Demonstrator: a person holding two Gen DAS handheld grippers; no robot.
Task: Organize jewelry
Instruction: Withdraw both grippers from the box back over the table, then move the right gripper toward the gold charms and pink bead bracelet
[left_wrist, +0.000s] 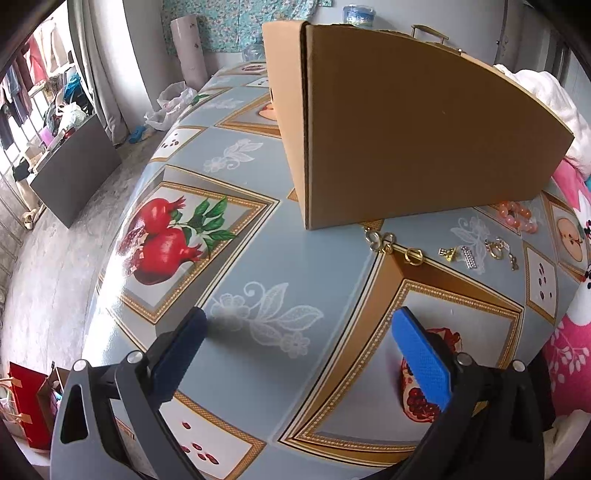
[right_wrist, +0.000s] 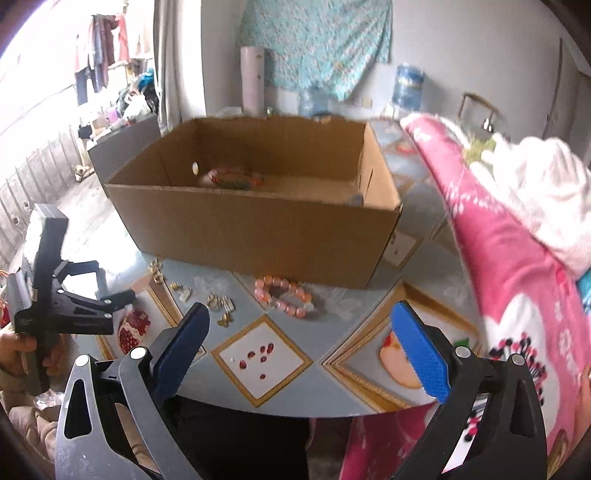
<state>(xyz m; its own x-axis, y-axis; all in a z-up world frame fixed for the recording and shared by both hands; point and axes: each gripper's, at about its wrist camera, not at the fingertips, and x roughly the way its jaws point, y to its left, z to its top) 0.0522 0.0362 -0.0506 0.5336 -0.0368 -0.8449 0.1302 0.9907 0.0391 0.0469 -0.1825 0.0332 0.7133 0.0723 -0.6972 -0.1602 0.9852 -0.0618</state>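
Both grippers wide and empty above counter; jewelry loose in front of cardboard box.

Left gripper spread wide, nothing between blue pads, over pomegranate-print cloth of counter. Right gripper likewise wide, nothing held. Cardboard box open-topped, standing at mid-counter, a patterned item lying inside; near wall blocking direct line into it. Pink bead bracelet on counter just beside box front. Small gold and silver pieces scattered in a row left of bracelet, near box corner. Pink printed blanket crowding right edge of counter. Water jug against far wall. No legible writing or labels.
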